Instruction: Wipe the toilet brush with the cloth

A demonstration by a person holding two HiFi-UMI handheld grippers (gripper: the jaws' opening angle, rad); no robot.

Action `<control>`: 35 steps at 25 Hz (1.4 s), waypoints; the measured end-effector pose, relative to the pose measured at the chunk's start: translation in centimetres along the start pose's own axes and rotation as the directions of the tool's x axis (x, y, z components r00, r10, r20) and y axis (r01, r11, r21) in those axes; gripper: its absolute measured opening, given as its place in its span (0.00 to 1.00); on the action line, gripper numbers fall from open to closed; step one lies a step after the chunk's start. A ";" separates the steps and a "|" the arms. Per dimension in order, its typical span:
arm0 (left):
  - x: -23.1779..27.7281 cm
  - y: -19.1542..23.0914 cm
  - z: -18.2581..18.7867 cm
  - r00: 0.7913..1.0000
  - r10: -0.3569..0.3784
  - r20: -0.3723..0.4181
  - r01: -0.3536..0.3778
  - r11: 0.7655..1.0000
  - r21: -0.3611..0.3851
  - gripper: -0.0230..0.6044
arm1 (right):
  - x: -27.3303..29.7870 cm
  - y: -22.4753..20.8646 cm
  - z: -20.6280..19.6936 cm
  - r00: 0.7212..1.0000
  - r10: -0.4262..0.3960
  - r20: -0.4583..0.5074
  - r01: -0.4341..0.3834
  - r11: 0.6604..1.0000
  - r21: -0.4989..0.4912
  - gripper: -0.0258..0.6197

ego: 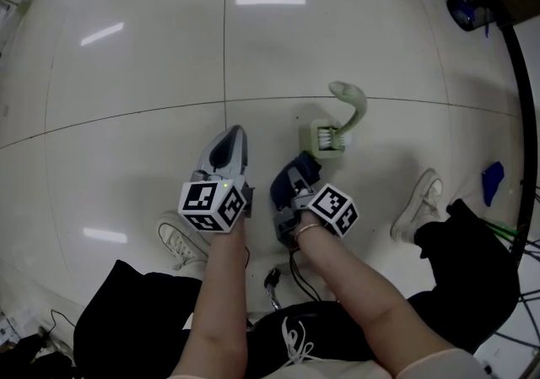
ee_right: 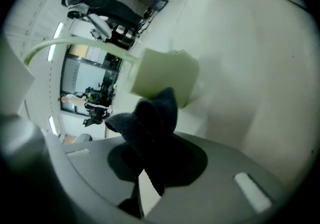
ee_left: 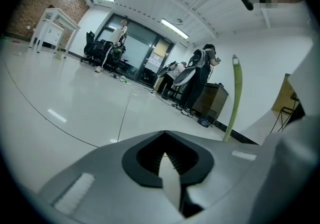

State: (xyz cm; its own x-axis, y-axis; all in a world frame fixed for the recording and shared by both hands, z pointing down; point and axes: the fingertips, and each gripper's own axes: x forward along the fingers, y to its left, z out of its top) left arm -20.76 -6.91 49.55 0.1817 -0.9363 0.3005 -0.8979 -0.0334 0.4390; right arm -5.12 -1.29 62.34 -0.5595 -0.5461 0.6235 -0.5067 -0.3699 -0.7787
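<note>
Right gripper, clamped on a dark navy fleece cloth, hovers just beside the pale green plastic toilet brush standing on the glossy white tiled floor. The left gripper is closed on nothing (steadying nothing), so wiping pressure could topple the brush.

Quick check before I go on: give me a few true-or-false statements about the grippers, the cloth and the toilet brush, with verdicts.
1. The right gripper is shut on a dark blue cloth. True.
2. The left gripper grips the handle of the toilet brush. False: its jaws are together on nothing, and the brush stands apart to its right.
3. The toilet brush lies flat on its side. False: it stands upright in its pale green holder.
4. In the right gripper view, the cloth sits in front of the holder. True.
</note>
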 end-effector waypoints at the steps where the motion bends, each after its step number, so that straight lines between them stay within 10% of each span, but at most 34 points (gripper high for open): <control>1: 0.0 -0.3 0.3 1.000 -0.002 0.008 0.002 1.000 0.001 0.05 | -0.1 1.9 -0.5 0.999 0.041 -0.031 -0.043 0.998 -0.040 0.14; 10: -0.3 -2.2 2.3 0.998 -0.026 0.050 0.025 0.999 0.023 0.05 | -0.7 10.1 1.3 0.966 0.219 -0.137 -0.253 0.907 -0.335 0.14; 22: -1.0 -4.9 1.9 0.996 -0.014 0.086 0.013 1.000 0.011 0.05 | -4.4 0.2 4.4 0.988 0.067 -0.141 -0.108 0.944 -0.312 0.14; 28: -0.2 -12.2 7.1 0.971 -0.202 0.130 0.184 0.973 0.142 0.05 | -6.9 -0.6 12.2 0.999 0.039 0.025 -0.030 0.955 -0.294 0.14; 35: -2.0 -16.9 19.8 0.904 -0.280 0.324 0.197 0.944 0.264 0.05 | -10.9 13.8 21.2 0.920 0.371 0.128 -0.308 0.884 -0.352 0.14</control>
State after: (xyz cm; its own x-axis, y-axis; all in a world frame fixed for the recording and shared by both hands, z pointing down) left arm -13.94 -11.46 24.76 0.2852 -0.9502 -0.1257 -0.9176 -0.3086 0.2506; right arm 7.92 -16.40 43.30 -0.6186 -0.7357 0.2758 -0.5066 0.1052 -0.8557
